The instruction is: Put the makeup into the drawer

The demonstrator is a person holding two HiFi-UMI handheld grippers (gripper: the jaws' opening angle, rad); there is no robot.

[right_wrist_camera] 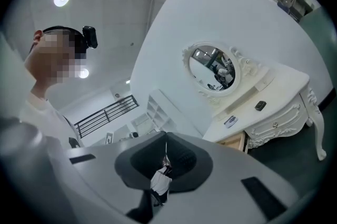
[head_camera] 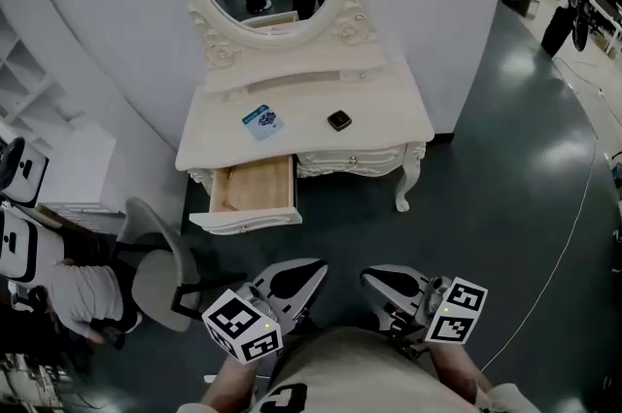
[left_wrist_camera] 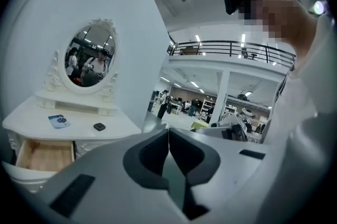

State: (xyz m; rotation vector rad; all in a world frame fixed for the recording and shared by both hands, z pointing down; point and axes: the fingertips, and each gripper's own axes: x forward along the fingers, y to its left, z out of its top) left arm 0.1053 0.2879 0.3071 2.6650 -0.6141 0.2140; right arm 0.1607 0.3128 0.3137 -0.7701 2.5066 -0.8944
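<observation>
White dressing table (head_camera: 389, 110) at 12 o'clock, small black square compact (head_camera: 338, 120) on it; my left gripper (head_camera: 319, 267) and right gripper (head_camera: 369, 277) shut, empty.

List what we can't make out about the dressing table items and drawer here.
- Blue-and-white item: too small in every view to read its print or identify it.
- Small black item: too small; type unclear.
- Open drawer: rear hidden under the tabletop in the head view; far and small in both gripper views.
</observation>
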